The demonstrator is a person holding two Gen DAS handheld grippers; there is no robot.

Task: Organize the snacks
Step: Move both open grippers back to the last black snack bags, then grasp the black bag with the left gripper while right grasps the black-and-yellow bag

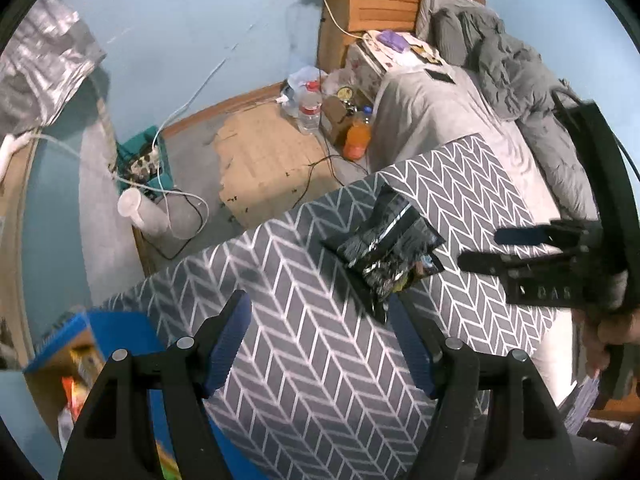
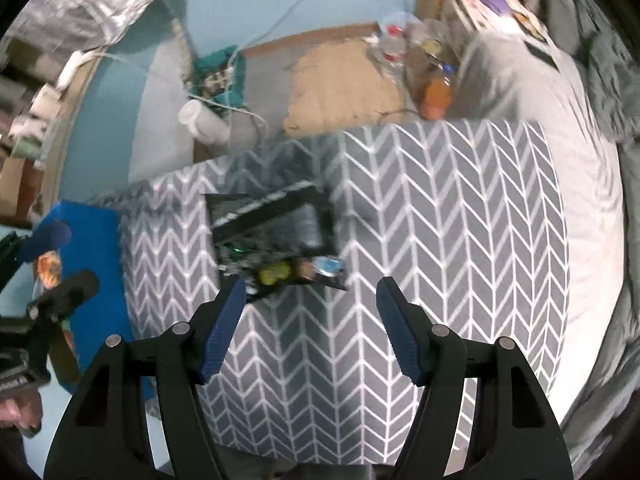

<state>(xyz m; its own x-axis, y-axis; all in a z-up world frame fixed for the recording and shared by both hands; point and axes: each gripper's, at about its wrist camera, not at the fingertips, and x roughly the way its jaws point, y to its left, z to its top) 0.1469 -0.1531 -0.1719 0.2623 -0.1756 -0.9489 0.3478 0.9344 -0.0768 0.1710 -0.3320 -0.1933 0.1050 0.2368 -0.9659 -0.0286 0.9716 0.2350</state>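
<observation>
Both your grippers hung spread and empty.
Left gripper [image 1: 320,336], right gripper [image 2: 310,308]; packet [image 1: 384,248] lay at twelve o'clock.

A bedroom with pale blue walls [image 1: 192,20] and a wooden skirting board along the far wall. The grey floor [image 1: 192,152] has a worn patch showing bare brown board [image 1: 264,160]. At far right stands a bed [image 1: 440,112] with grey bedding and a rumpled duvet; a wooden headboard unit [image 1: 380,4] stands behind it. Cables trail across the floor.
</observation>
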